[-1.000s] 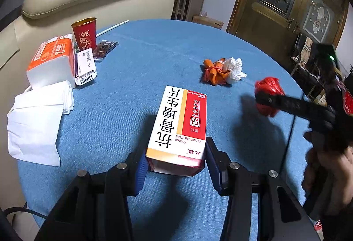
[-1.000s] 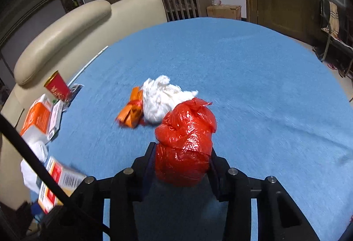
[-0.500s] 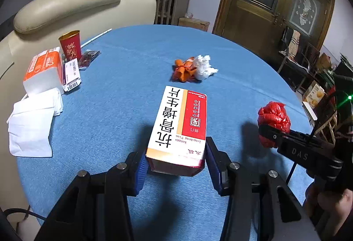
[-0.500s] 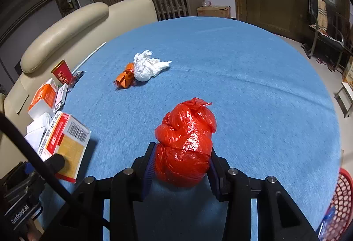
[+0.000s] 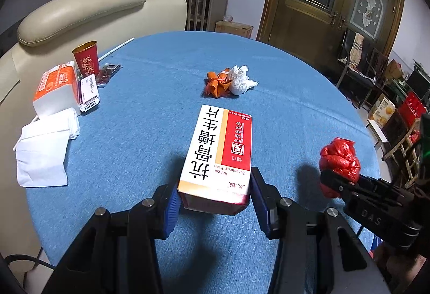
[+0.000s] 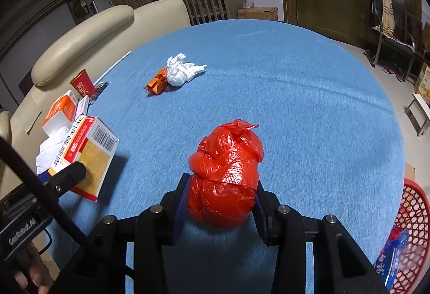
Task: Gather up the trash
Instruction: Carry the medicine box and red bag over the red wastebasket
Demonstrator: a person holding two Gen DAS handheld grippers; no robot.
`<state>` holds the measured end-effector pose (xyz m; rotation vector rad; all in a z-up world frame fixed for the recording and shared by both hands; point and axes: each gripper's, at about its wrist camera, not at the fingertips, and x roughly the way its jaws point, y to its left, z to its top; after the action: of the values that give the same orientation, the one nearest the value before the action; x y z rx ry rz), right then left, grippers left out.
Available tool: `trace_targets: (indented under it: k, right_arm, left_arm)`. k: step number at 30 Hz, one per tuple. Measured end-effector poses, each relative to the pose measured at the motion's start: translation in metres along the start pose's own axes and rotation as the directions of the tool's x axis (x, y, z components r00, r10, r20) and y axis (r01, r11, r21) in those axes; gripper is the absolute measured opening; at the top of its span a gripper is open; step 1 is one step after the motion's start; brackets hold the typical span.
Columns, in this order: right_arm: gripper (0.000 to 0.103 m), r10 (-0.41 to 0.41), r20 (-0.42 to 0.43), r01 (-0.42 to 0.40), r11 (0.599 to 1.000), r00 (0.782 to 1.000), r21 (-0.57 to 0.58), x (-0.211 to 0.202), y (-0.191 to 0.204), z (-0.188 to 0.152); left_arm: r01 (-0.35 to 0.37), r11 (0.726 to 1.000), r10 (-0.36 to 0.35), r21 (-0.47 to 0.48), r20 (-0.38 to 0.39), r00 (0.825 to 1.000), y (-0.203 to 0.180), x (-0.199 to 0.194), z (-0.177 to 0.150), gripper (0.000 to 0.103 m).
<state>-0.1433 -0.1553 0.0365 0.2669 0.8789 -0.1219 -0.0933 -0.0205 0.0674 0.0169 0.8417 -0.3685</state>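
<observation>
Blue cloth covers the round table, with a cream sofa behind it. On the left of the table lie white napkins, an orange tissue pack and a red paper cup. Mid-table, an orange wrapper touches a crumpled white tissue. The left gripper clamps a red-and-white medicine box by its near end, lifted clear of the cloth. Farther right, the right gripper squeezes a balled red plastic bag. A red basket sits beyond the table's right edge.
</observation>
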Motion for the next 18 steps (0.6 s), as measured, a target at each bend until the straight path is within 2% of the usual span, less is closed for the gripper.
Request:
trace_targets:
  k: [18]
  right_arm:
    - [0.045,0.010,0.041,-0.011,1.000,0.999,0.023,-0.046,-0.006,-0.025]
  left_arm:
    - [0.004,1.000,-0.004,0.010,0.016,1.000,-0.006,-0.018,-0.005,0.050]
